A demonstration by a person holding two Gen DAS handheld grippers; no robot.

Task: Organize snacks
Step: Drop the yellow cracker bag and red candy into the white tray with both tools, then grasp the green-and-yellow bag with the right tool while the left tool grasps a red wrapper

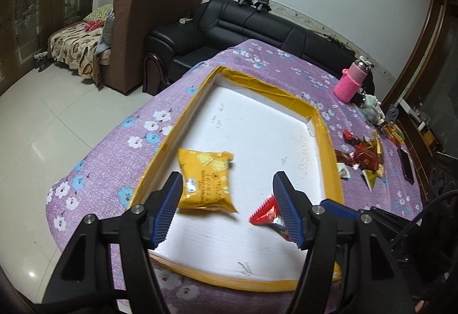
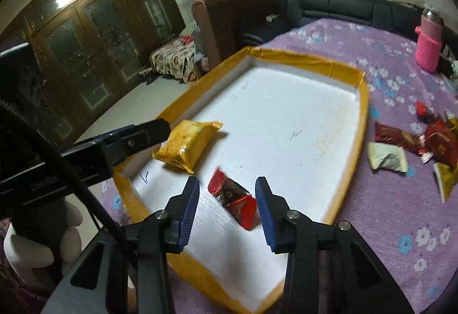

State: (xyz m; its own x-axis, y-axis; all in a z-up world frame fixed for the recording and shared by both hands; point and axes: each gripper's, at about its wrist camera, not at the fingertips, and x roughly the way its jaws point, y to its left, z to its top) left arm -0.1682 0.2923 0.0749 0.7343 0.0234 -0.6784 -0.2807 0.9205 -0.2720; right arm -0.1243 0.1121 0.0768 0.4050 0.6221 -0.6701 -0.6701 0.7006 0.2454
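Hovering over a shallow white foam tray [image 1: 320, 125] edged in yellow tape, two hand-held grippers stand with their jaws apart and nothing pressed between the blue ribbed pads. The tray sits on a table draped in a purple flowered cloth [image 1: 120, 168].

In the left wrist view, the left gripper [image 1: 227, 181] frames a yellow snack packet [image 1: 204, 179], which lies on the tray floor near the tray's left wall; the packet's lower left edge is just beside the left pad, though whether they touch cannot be told. A red-and-black snack packet [image 1: 264, 212] lies partly hidden behind the right pad.

In the right wrist view, the right gripper [image 2: 227, 185] has that same red-and-black packet [image 2: 233, 199] lying free between its open fingers, blurred, on the tray's near end. The yellow packet [image 2: 186, 143] lies beyond it, with the tip of the left gripper [image 2: 143, 133] reaching in from the left.

Outside the tray, to its right on the cloth, a loose heap of unsorted snacks [image 2: 435, 142] in dark red and gold wrappers is scattered, a pale crumpled packet [image 2: 386, 158] nearest the tray. A bottle in a pink knitted sleeve [image 2: 428, 39] stands upright at the far edge of the table.
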